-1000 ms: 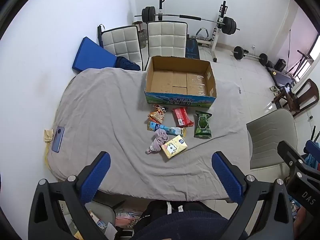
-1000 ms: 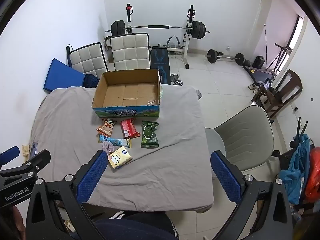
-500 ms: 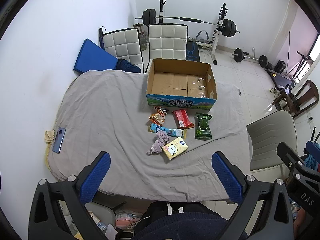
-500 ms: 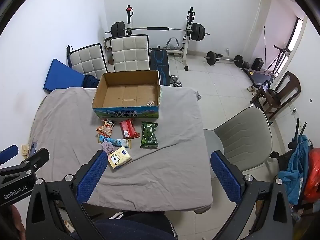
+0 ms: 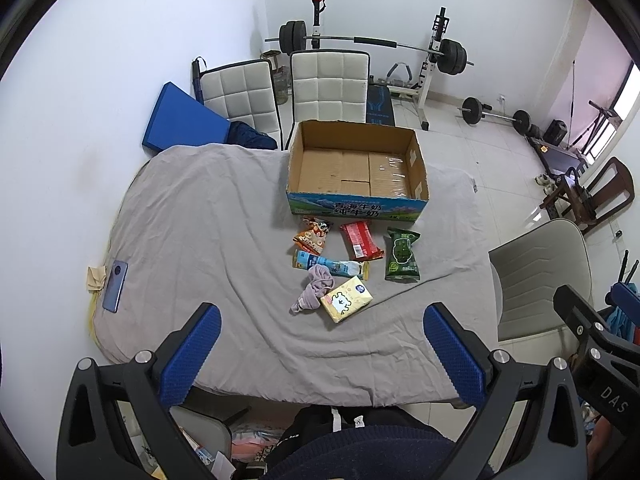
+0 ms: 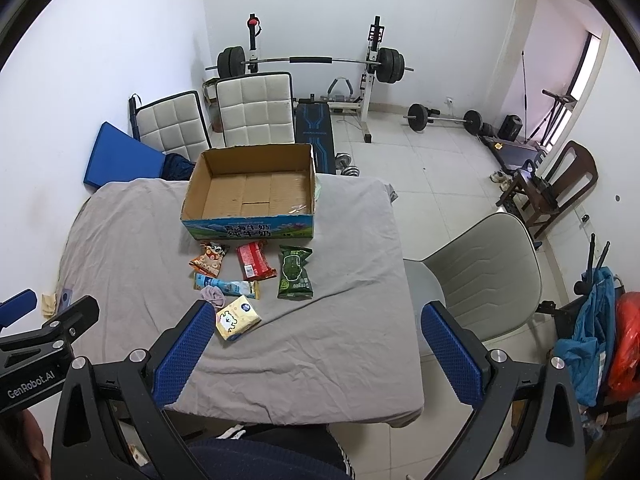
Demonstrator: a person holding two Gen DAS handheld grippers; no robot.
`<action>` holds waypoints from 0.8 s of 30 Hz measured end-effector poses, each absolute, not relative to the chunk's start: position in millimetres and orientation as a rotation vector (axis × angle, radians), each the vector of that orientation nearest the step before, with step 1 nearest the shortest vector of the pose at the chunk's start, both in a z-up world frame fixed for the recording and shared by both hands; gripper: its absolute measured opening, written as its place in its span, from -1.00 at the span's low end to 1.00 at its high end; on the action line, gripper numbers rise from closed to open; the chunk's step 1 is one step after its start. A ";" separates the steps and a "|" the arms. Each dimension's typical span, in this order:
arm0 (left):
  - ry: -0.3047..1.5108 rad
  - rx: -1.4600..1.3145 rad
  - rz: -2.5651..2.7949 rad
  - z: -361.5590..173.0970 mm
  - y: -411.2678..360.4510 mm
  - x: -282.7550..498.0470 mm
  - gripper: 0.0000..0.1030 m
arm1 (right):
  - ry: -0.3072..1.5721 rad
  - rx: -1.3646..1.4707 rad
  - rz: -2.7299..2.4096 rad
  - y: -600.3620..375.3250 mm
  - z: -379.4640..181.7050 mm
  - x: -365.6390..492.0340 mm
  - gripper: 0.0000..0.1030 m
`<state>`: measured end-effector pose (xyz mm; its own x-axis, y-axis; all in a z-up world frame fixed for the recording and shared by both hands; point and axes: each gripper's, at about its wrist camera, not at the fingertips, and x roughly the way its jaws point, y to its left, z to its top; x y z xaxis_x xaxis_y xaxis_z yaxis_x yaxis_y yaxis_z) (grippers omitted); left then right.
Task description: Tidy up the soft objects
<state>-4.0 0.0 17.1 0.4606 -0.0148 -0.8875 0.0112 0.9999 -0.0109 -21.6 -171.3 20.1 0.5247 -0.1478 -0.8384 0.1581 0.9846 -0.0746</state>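
An empty cardboard box (image 5: 356, 168) (image 6: 252, 190) stands at the far side of a table with a grey cloth (image 5: 192, 240) (image 6: 344, 340). In front of it lie an orange snack bag (image 5: 312, 236) (image 6: 208, 262), a red packet (image 5: 360, 240) (image 6: 254, 266), a green packet (image 5: 402, 254) (image 6: 295, 272), a blue tube packet (image 5: 332, 266) (image 6: 228, 286), a pinkish cloth (image 5: 316, 286) (image 6: 213, 295) and a yellow tissue pack (image 5: 346, 298) (image 6: 237, 317). My left gripper (image 5: 320, 352) and right gripper (image 6: 316, 350) are open and empty, high above the table's near edge.
A phone (image 5: 115, 286) lies at the table's left edge. Two white padded chairs (image 5: 328, 84) and a blue mat (image 5: 184, 120) stand behind the table. A grey chair (image 6: 480, 272) stands to the right. Gym weights (image 6: 312, 60) line the back wall.
Both views have shifted slightly, so the box and packets sit a little lower in frame. Nothing on the table has moved. Both grippers stay open.
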 end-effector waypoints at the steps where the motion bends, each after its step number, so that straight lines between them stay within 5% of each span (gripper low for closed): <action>1: 1.092 -0.002 -0.015 17.4 -0.3 -3.7 1.00 | 1.001 0.011 -0.183 -171.5 20.2 -21.6 1.00; 24: 1.092 -0.004 -0.021 13.3 -7.6 -3.1 1.00 | 1.007 0.004 -0.167 -171.0 15.3 -15.2 1.00</action>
<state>-3.1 -7.6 13.3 0.4602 -0.0193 -0.8876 0.0155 0.9998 -0.0137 -15.2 -171.0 15.3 0.5225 -0.1378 -0.8414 0.1417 0.9872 -0.0736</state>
